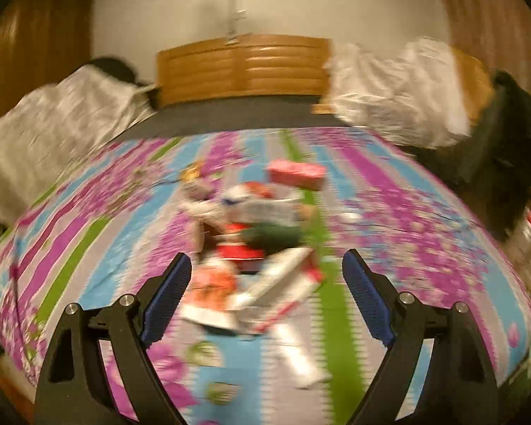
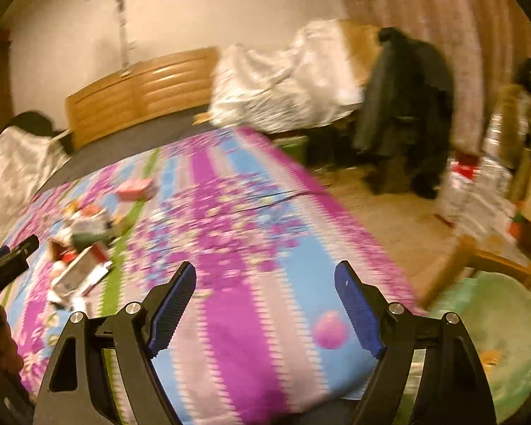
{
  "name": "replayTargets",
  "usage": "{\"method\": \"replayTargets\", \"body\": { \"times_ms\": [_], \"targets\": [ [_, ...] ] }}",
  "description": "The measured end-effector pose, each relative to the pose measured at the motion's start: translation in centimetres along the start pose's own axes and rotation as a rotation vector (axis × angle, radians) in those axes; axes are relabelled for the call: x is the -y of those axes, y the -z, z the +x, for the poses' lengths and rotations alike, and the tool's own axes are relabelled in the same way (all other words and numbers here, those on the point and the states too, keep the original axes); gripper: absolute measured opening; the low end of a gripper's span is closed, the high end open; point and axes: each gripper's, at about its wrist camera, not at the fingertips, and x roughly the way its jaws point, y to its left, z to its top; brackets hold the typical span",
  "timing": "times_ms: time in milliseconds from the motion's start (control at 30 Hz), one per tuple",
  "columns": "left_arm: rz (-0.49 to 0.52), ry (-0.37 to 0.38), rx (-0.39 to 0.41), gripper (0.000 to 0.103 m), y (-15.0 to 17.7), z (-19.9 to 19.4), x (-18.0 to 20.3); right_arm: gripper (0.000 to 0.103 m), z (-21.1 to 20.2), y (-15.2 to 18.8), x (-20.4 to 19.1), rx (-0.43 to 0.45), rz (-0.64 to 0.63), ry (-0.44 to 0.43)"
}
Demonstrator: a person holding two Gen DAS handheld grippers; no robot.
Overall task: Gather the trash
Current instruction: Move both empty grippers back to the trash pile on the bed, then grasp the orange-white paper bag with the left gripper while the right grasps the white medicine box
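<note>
Hovering over the bed (image 1: 424, 212), both tools carry nothing: left gripper (image 1: 265, 265) jaws spread wide, right gripper (image 2: 265, 272) jaws likewise apart. Frames heavily blurred; detail limited. Trash pile (image 1: 258, 241) sits mid-bed on the striped floral sheet (image 2: 251, 233), directly ahead of the left gripper, nearest pieces between its jaws in that view. From the right wrist camera the same pile lies off to the left, well apart from that tool. Pile looks like mixed wrappers and small cartons: a pink box (image 1: 297, 173) at the far side, a white-and-red carton (image 1: 283, 283) nearest. Judgement: collection not visibly begun, nothing gripped, whole pile left to pick up; no bin identified with certainty. White-and-red carton's long axis runs diagonally, near-left to far-right, far end pointing toward the headboard (image 1: 244, 67) side. Pink box lies roughly crosswise.
</note>
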Motion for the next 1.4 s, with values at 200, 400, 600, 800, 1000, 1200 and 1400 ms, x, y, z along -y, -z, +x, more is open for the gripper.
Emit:
{"method": "replayTargets", "body": {
  "times_ms": [200,400,600,800,1000,1200,1400],
  "targets": [
    [-0.107,-0.009,-0.140,0.084,0.1,4.3,-8.1,0.081,5.8,-1.7,-6.7,-0.138,-0.041,-0.172],
    [-0.133,0.222,-0.328,0.072,1.0,9.3,-10.4,0.085,12.4,-2.9,-12.7,-0.355,0.099,-0.387],
    [-0.106,0.318,-0.403,0.066,1.4,13.7,-10.0,0.087,18.8,-2.7,-17.8,-0.559,0.281,-0.483],
    [-0.087,0.335,-0.455,0.065,2.6,16.7,-9.8,0.088,22.9,-1.8,-22.4,-0.692,0.304,-0.417],
    [-0.048,0.355,-0.435,0.053,3.2,17.4,-8.9,0.066,25.6,-0.5,-24.4,-0.745,0.297,-0.389],
    [-0.056,0.386,-0.375,0.039,3.1,16.1,-9.3,0.023,24.6,-2.2,-23.6,-0.698,0.330,-0.484],
    [-0.103,0.382,-0.274,0.038,2.0,12.3,-10.9,0.019,22.8,-4.1,-21.7,-0.628,0.357,-0.565]
  ]
}}
